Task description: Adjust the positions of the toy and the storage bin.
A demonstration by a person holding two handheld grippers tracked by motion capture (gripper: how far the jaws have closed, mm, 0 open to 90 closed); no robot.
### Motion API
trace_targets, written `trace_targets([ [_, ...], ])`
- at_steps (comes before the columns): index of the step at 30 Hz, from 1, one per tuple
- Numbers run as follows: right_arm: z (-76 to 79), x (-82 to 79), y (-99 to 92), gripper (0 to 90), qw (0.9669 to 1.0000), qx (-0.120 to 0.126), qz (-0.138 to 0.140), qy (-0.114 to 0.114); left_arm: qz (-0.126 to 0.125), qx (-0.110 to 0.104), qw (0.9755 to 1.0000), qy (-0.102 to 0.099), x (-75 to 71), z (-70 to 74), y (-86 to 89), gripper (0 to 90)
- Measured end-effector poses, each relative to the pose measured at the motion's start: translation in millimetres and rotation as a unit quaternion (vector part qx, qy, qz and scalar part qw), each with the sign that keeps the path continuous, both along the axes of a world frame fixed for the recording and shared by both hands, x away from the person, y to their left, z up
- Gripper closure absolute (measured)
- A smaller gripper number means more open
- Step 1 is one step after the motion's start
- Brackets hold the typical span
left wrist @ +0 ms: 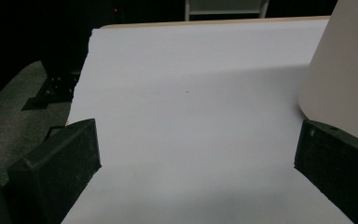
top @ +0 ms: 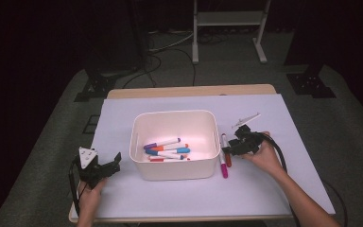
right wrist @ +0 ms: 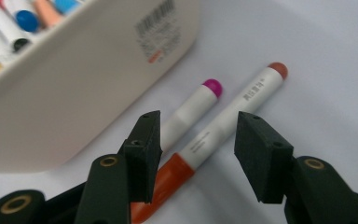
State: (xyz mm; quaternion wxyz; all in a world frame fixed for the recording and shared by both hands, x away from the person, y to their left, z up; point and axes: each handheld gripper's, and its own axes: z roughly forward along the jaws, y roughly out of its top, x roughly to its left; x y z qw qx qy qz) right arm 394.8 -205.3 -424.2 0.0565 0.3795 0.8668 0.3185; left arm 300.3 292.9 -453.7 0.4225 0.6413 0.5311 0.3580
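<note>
A white bin [top: 175, 163] stands mid-table with several coloured markers [top: 166, 149] lying in it. Right of the bin, two markers lie side by side on the white sheet: an orange-red capped one [top: 227, 152] and a magenta one [top: 224, 168]. My right gripper [top: 230, 149] hangs low over them. In the right gripper view, my right gripper [right wrist: 200, 135] is open, and the orange-red marker [right wrist: 256, 91] runs between its jaws with gaps on both sides. The magenta marker [right wrist: 200, 100] lies just outside the left jaw, next to the bin wall [right wrist: 74, 84]. My left gripper [top: 113, 165] rests open left of the bin, holding nothing.
A white sheet [top: 123, 118] covers the wooden table [top: 189, 91]. In the left gripper view, bare sheet [left wrist: 191, 93] stretches ahead and the bin's side [left wrist: 345, 70] rises at the right. A metal stand [top: 229, 21] and cables lie on the floor beyond.
</note>
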Motion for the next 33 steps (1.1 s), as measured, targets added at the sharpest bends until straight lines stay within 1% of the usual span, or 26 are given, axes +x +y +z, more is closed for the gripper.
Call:
trace_targets([
  [4, -6.5, 3.2, -1.2, 49.7, 0.9999, -0.004, -0.015, -0.001, 0.000, -0.001, 1.0000, 0.000, 0.1, 0.0, 0.1, 0.0],
  [5, -8.0, 3.4, -1.6, 49.4, 0.9999, -0.003, -0.017, 0.003, 0.000, 0.000, 1.0000, 0.000, 0.0, 0.0, 0.2, 0.0],
  [9, -10.9, 2.1, -5.9, 49.9, 0.9996, -0.012, -0.025, -0.003, 0.000, 0.000, 1.0000, 0.000, 0.1, 0.0, 0.0, 0.0],
  [15, -11.0, -3.5, -21.0, 51.1, 0.9986, -0.028, -0.041, -0.015, 0.000, 0.001, 1.0000, 0.000, 0.1, 0.0, -0.2, 0.0],
  [21, -10.0, -8.0, -39.9, 53.0, 0.9966, -0.050, -0.063, -0.021, 0.000, 0.001, 1.0000, 0.000, 0.2, 0.0, -0.2, 0.0],
  [23, -10.8, -8.7, -46.1, 55.7, 0.9957, -0.057, -0.069, -0.024, 0.001, 0.000, 1.0000, 0.000, 0.3, -0.1, -0.2, 0.0],
  [25, -12.2, -9.2, -51.6, 57.1, 0.9950, -0.061, -0.077, -0.021, 0.001, 0.000, 1.0000, 0.000, 0.3, -0.1, -0.1, 0.0],
  [27, -12.9, -9.8, -57.1, 63.2, 0.9945, -0.060, -0.083, -0.020, 0.001, 0.000, 1.0000, 0.000, 0.4, -0.1, -0.1, 0.0],
  [30, -13.5, -11.3, -62.7, 70.7, 0.9930, -0.071, -0.091, -0.026, 0.001, 0.000, 1.0000, 0.001, 0.4, -0.1, -0.1, 0.0],
  [31, -13.8, -11.7, -64.5, 72.5, 0.9930, -0.069, -0.093, -0.024, 0.001, 0.000, 1.0000, 0.001, 0.4, -0.1, -0.1, 0.0],
  [33, -13.3, -12.1, -68.0, 73.2, 0.9930, -0.067, -0.096, -0.020, 0.001, 0.000, 1.0000, 0.001, 0.4, -0.1, -0.1, 0.0],
])
